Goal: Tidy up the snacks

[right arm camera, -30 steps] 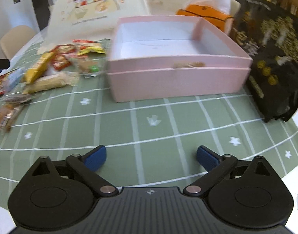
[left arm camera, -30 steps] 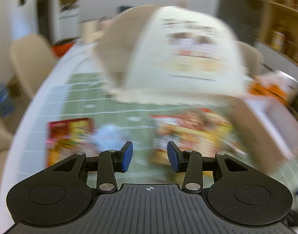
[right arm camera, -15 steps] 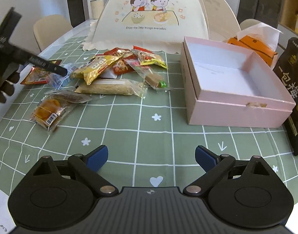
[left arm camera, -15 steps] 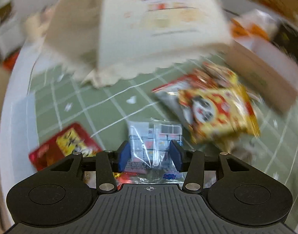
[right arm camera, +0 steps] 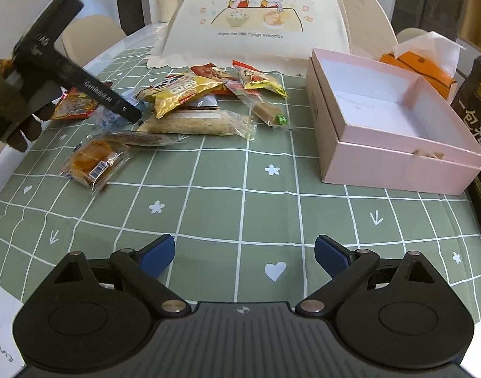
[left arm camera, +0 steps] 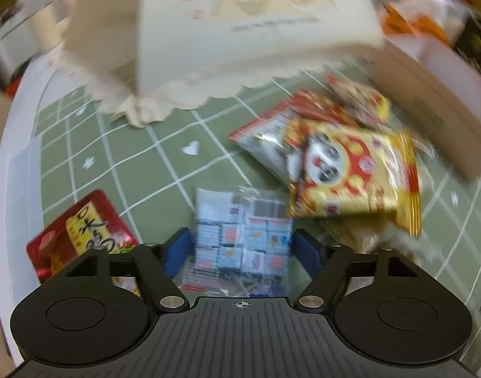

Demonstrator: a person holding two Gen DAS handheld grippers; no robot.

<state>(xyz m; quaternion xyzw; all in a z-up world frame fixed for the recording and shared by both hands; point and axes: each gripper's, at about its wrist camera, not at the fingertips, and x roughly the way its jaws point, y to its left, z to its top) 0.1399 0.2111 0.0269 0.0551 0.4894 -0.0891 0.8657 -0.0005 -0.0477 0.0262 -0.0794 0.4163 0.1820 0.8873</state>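
On a green tablecloth crossed by white grid lines, a red and yellow foil snack pouch lies at the far left of the left wrist view, its lower end cut off behind the gripper's black body. Beside it, the left gripper sits low over a clear plastic packet of small blue-and-white printed sweets; its blue fingertips stand spread on either side of the packet, and motion blur hides whether they touch it. The packet's near end disappears under the gripper.

To the right, a yellow and red panda-print snack bag rests on a silver-edged pouch, both smeared by blur. Above them looms a cream fabric food cover printed with two cartoon children, its scalloped hem brushing the cloth.

In the right wrist view, the left gripper reaches in from the left edge, hiding part of the blue packet. Nearer lies a clear-wrapped orange pastry, then a long pale rice-cracker pack under the heap of bags. Further right stands an open pink cardboard box with a white interior, nothing visible inside. Behind it sits an orange tissue holder; a black bag with gold characters is cut off at the right edge.

The right gripper hovers over bare cloth, fingers wide apart, grasping nothing.
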